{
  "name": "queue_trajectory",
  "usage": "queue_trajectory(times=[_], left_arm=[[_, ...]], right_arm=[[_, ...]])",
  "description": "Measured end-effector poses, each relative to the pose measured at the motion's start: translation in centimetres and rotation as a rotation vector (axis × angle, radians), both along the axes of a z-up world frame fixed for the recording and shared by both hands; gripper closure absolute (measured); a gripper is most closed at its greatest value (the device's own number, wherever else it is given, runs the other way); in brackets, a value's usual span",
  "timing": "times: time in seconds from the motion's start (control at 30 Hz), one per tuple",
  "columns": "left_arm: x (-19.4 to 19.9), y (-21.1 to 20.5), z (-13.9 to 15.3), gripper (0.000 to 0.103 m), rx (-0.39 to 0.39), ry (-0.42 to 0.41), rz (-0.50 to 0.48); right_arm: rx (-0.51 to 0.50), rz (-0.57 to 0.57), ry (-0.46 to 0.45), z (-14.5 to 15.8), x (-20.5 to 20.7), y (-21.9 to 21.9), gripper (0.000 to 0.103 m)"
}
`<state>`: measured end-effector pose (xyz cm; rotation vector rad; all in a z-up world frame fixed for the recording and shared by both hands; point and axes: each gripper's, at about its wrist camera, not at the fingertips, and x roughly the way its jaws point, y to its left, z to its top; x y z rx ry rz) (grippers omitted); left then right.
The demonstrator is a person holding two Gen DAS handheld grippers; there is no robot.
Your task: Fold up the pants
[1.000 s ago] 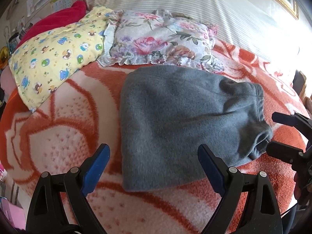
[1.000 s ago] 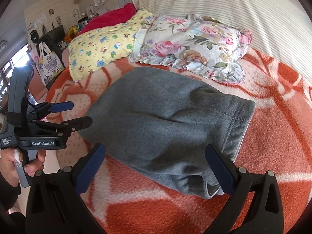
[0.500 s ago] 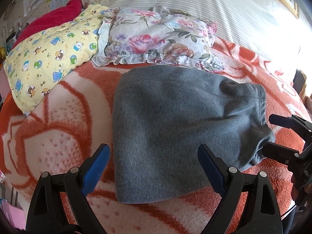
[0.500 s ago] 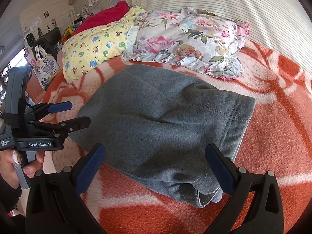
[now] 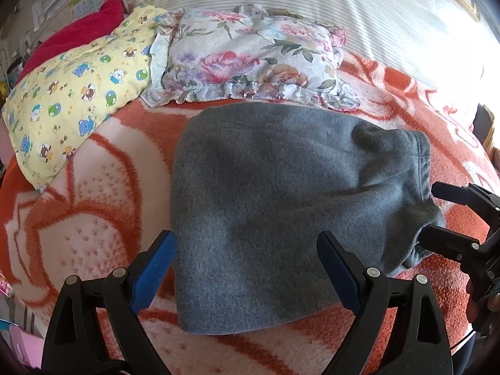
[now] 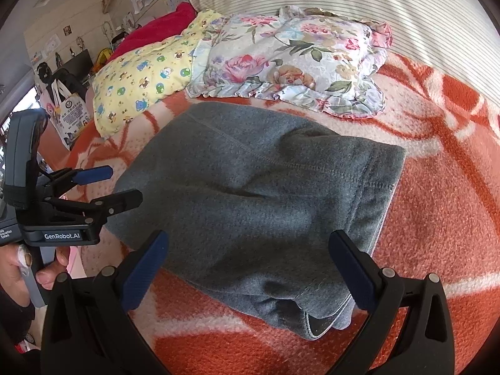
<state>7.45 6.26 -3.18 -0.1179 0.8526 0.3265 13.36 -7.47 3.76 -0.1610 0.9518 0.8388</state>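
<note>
The grey fleece pants (image 5: 281,193) lie folded in a thick bundle on the orange and white blanket (image 5: 78,212); they also show in the right wrist view (image 6: 265,193). My left gripper (image 5: 247,259) is open and empty, over the bundle's near left edge. It also shows in the right wrist view (image 6: 120,186) beside the bundle's left end. My right gripper (image 6: 250,262) is open and empty, over the waistband end. In the left wrist view the right gripper (image 5: 429,209) straddles the bundle's right end.
A floral pillow (image 5: 250,62) and a yellow bear-print pillow (image 5: 72,93) lie just behind the pants. A red cloth (image 5: 78,31) lies behind those. A striped headboard (image 5: 312,0) rises at the back. Bags and furniture (image 6: 68,106) stand past the bed's left edge.
Both grippers have moved forward, closer to the pants. The bundle has not changed shape. Both grippers stay open.
</note>
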Motion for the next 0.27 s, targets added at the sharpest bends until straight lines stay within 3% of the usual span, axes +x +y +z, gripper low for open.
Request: queue_trajectory(times=[0.27], left_arm=[[0.29,-0.67,0.21,0.011,0.01,0.003,-0.008]], right_arm=[[0.005,0.002,-0.005,0.5,-0.3,-0.1,0.001]])
